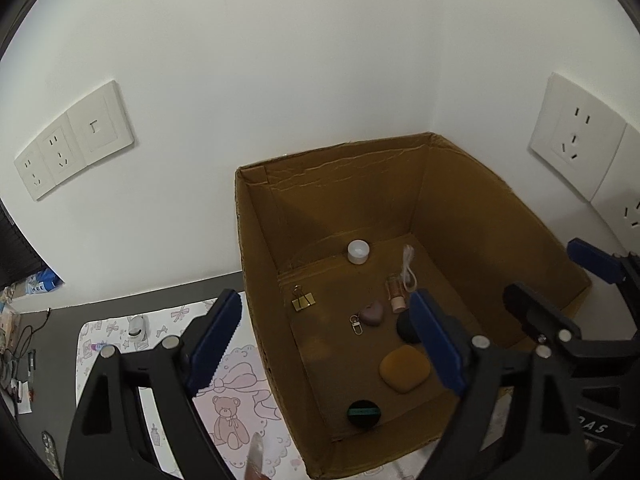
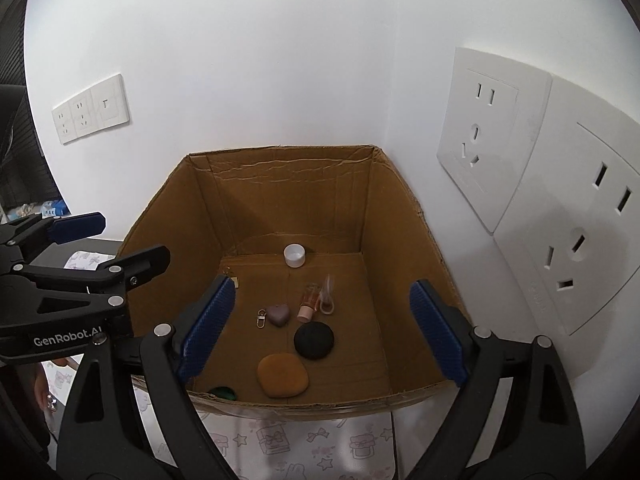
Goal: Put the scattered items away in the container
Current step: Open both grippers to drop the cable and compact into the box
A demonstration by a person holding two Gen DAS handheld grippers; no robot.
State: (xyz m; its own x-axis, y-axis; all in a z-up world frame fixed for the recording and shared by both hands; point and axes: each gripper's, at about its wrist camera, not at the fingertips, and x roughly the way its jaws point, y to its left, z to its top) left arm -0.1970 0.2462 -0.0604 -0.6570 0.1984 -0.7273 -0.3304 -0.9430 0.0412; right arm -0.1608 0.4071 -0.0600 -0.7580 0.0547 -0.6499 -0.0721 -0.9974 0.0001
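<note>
An open cardboard box (image 1: 480, 220) (image 2: 280, 184) stands in the wall corner. On its floor lie a white jar (image 1: 358, 251) (image 2: 295, 255), a gold binder clip (image 1: 303, 300), a heart keychain (image 1: 370, 314) (image 2: 279, 314), a small pink bottle (image 1: 394, 294) (image 2: 310, 300), a black puff (image 1: 406, 330) (image 2: 314, 340), a tan pad (image 1: 404, 368) (image 2: 282, 376) and a black disc with a teal band (image 1: 364, 412). My left gripper (image 1: 324, 296) (image 2: 124, 238) hangs open over the box's left wall, holding nothing. My right gripper (image 2: 322, 282) (image 1: 556, 276) is open above the box, also holding nothing.
The box rests on a patterned mat (image 1: 240, 400) (image 2: 300, 440) over a dark desk. Wall sockets (image 1: 72, 140) (image 2: 492, 132) sit on both walls beside the box. A small white item (image 1: 136, 326) lies on the mat, and cables and clutter (image 1: 24, 340) crowd the far left.
</note>
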